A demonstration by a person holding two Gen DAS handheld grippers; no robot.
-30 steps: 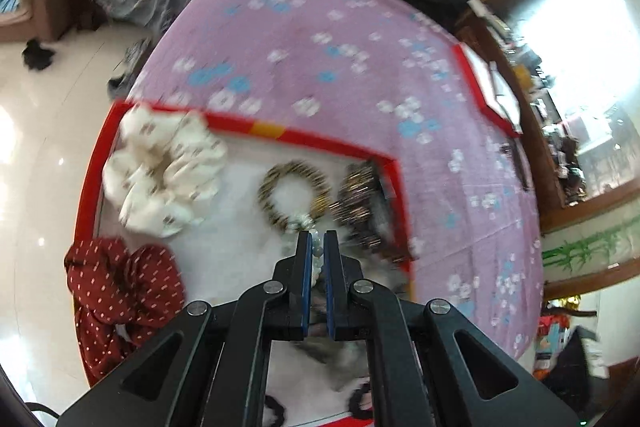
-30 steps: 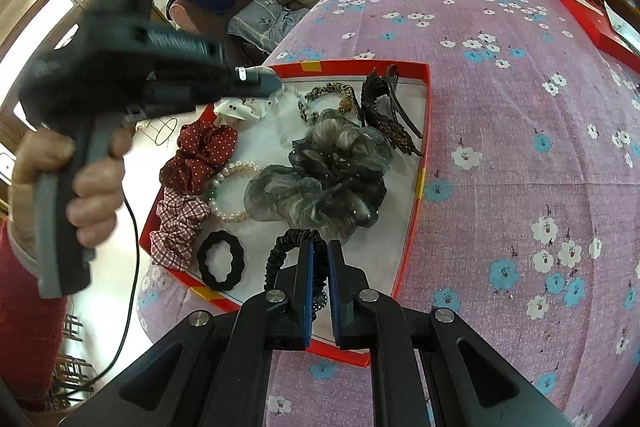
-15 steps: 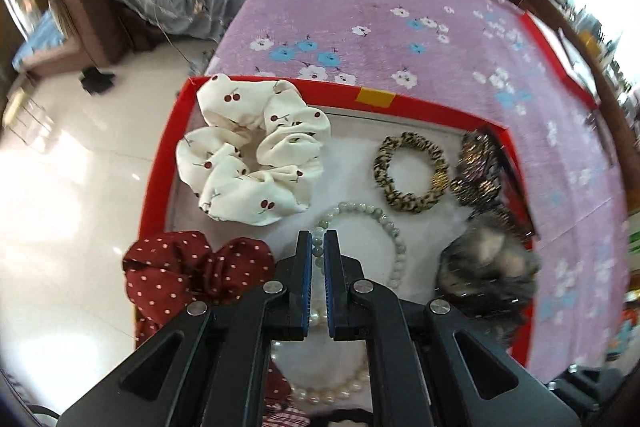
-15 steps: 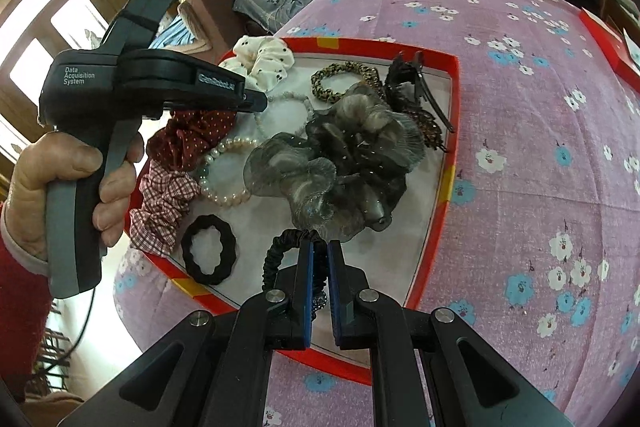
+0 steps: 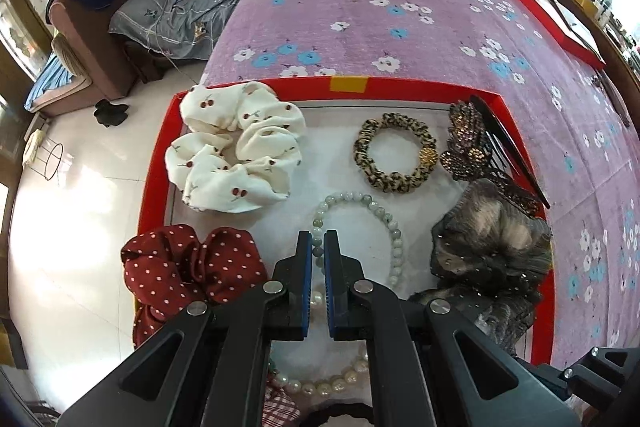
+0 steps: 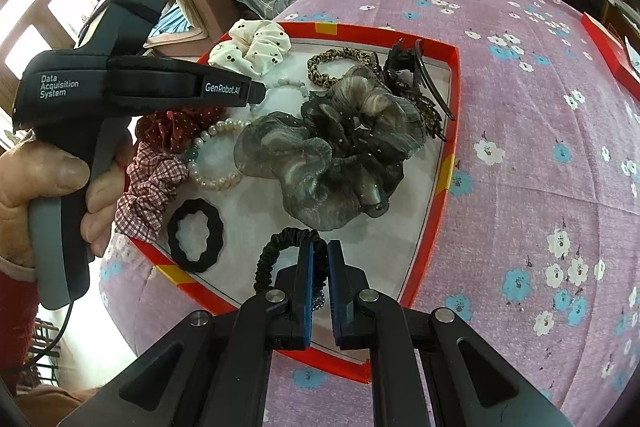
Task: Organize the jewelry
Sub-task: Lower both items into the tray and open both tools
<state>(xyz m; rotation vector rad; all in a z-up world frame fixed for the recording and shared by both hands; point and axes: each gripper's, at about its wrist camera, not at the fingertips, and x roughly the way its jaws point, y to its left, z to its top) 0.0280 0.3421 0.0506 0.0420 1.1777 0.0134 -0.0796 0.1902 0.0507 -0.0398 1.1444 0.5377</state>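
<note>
With the left gripper (image 5: 318, 247) fingers being pressed shut on the jade bracelet (image 5: 360, 227) at lower centre of the red tray (image 5: 154, 167), neighbouring beads are being risked dragged, while the right gripper (image 6: 318, 259) is being kept closed on the black hair tie (image 6: 276, 247).

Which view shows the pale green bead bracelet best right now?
The left wrist view: the green bead bracelet lies nearly whole, its near side between the left gripper fingers. The right wrist view shows only a few beads beyond that gripper.
</note>
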